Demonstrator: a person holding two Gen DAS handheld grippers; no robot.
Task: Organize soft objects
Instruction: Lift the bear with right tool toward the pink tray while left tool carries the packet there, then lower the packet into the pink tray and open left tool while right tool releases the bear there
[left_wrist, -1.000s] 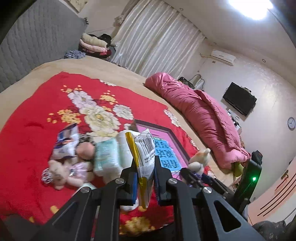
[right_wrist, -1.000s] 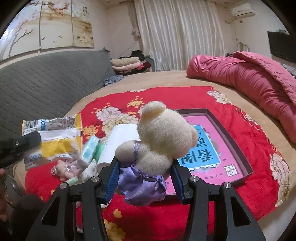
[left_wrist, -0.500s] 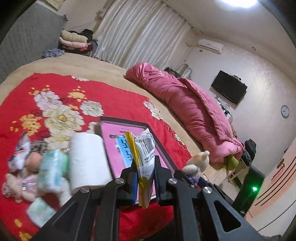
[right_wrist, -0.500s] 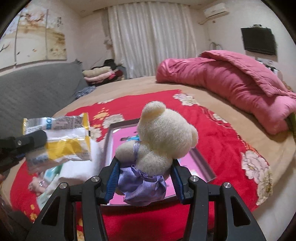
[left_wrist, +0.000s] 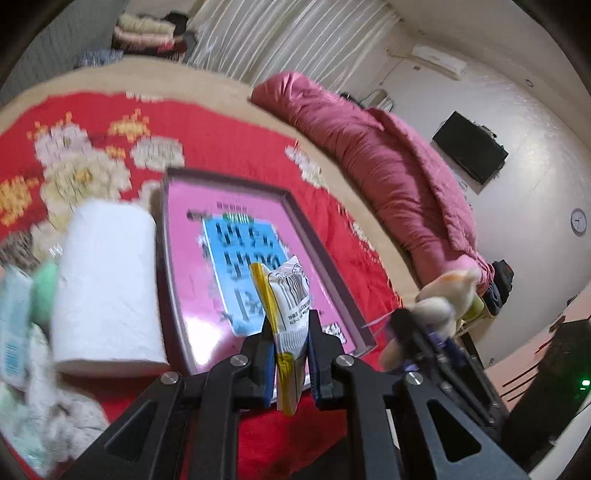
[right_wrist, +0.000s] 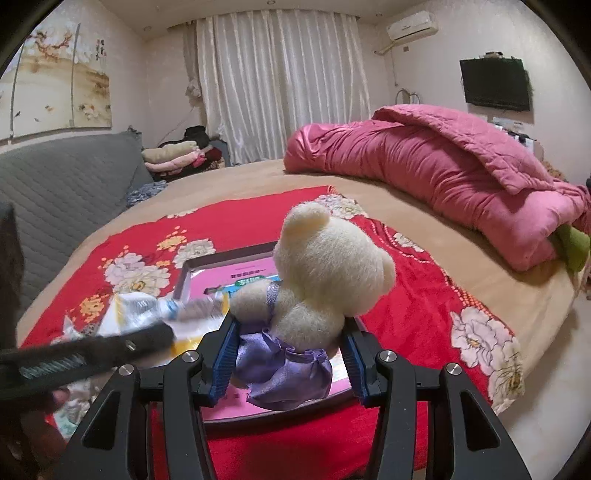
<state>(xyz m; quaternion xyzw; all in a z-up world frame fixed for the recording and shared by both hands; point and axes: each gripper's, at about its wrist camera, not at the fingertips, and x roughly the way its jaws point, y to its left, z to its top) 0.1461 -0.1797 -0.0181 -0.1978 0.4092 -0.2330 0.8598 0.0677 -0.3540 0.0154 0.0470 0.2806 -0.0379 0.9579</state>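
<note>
The left gripper (left_wrist: 290, 354) has its jaws clenched on a crinkly white-and-yellow plastic snack packet (left_wrist: 287, 310), held edge-up above the near end of the shallow rectangular tray with a dark rim and glossy pink printed floor (left_wrist: 236, 258). The right gripper (right_wrist: 290, 356) grasps a fuzzy cream plush bear in a shiny purple satin skirt (right_wrist: 321, 273) by its body, over the same tray (right_wrist: 192, 273).

Only the left wrist view shows the soft white cylindrical paper roll (left_wrist: 107, 288) lying just left of the tray on the red floral bedspread (left_wrist: 221, 147), with blurred pale packets beyond it. Only the right wrist view shows the grey quilted headboard (right_wrist: 66, 192) behind the tray. The puffy pink quilted duvet (right_wrist: 443, 177) lies well apart on the tray's right.
</note>
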